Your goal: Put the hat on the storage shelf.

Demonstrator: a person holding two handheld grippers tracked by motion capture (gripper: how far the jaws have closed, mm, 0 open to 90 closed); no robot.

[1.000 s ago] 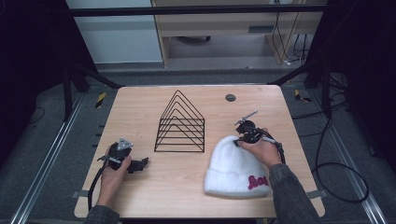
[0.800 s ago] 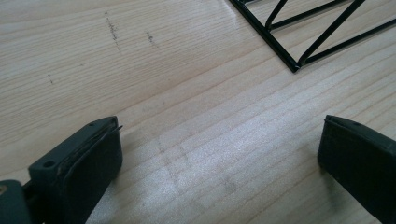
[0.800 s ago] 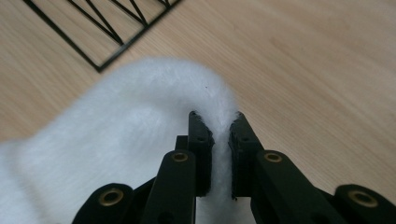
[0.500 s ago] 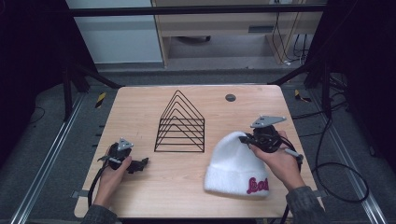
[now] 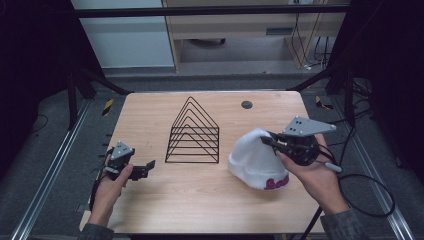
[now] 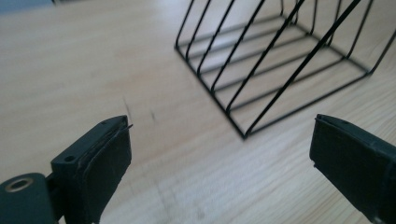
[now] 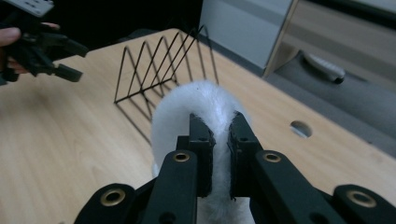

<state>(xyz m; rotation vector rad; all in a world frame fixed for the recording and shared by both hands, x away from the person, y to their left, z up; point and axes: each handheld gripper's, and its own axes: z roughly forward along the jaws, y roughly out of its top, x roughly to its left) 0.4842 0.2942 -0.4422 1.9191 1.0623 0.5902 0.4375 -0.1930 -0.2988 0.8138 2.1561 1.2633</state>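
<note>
While the right gripper (image 5: 274, 141) has its fingers (image 7: 201, 140) pinched shut on the top of the white knit beanie (image 5: 255, 160), the hat hangs partly raised, its crown pulled up and its cuff, with red lettering, low at the right side of the wooden worktop (image 5: 200, 200). The step in hand looks like the lift: the beanie is being picked up, probably to carry it toward the black wire rack (image 5: 193, 132) standing at the middle of the worktop, well to the left of the hat. The next move would call for raising the hat fully clear of the surface and keeping the pinch firm, since soft knit can slip out of a narrow hold.

The left gripper (image 5: 145, 167) rests low near the left edge, in the person's left hand (image 5: 107, 187). Its fingers (image 6: 100, 163) stand wide apart with nothing between them, and they have just been closing slightly.

The high view gives the layout: rack in the middle, beanie right, 1 small dark hole (image 5: 246, 104) in the worktop behind. The right gripper view adds what the high view cannot: the 2 pads squeezing a fold of fuzzy fabric. The left gripper view shows the rack's near corner and bare wood under the open fingers.
</note>
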